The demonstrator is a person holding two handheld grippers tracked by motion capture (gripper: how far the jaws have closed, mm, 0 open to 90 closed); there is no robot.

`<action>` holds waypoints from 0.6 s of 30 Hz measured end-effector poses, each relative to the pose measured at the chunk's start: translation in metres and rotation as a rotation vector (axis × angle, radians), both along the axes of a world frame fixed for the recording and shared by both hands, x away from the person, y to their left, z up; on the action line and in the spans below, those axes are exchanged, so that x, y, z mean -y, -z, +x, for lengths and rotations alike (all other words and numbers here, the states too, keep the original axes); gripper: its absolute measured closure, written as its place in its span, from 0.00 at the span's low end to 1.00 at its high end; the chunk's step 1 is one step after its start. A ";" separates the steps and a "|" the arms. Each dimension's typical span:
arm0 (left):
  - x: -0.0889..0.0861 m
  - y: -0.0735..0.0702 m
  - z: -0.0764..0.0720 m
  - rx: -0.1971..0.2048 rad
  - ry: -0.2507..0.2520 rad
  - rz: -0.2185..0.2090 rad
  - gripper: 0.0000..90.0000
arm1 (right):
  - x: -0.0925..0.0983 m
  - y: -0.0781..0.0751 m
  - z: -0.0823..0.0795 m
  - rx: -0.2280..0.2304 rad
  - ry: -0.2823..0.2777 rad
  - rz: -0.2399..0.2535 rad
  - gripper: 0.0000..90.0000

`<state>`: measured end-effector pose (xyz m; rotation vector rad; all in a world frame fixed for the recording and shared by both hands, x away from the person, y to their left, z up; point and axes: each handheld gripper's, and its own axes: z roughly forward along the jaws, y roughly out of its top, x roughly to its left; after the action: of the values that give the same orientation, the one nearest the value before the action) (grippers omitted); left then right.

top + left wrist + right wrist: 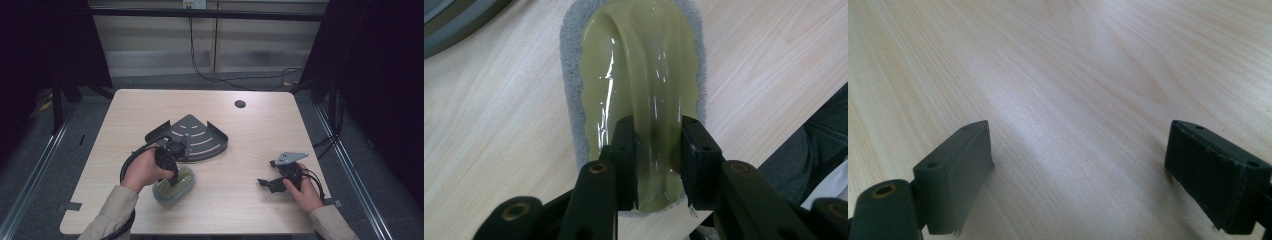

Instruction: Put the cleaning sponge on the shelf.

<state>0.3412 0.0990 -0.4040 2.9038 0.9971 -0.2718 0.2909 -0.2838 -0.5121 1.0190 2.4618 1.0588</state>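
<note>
- The scrubbing pad [173, 185], a grey sponge with a yellow-green clear handle on top, lies flat on the table [230, 210], at about 7 o'clock from the table's middle and near the front edge.
- The left gripper [174, 179] comes down on the pad from above. In the left gripper view its two black jaws are clamped on the raised ridge of the handle [656, 100], one pad on each side, both touching it.
- The grey sponge [570, 65] shows as a border around the handle and it rests on the wood.
- The dark metal corner rack [192, 137] stands at 12 o'clock from the pad, just beside it; I cannot tell if they touch.
- The right gripper [265, 184] is at 4 o'clock from the table's middle, well apart from the pad, held low over the table.
- In the right gripper view its jaws stand wide apart, with bare wood between them.
</note>
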 end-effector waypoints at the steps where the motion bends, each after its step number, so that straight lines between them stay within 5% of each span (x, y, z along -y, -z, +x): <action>1: -0.002 -0.002 0.001 0.001 -0.007 -0.001 0.79 | 0.000 0.000 0.000 0.000 0.001 -0.002 0.13; 18: -0.024 -0.031 0.017 0.008 -0.071 0.011 0.79 | 0.000 0.000 0.000 0.003 0.000 0.002 0.13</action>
<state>0.3582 0.1229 -0.3732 2.8691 1.1016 -0.2510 0.2912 -0.2838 -0.5122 1.0166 2.4592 1.0623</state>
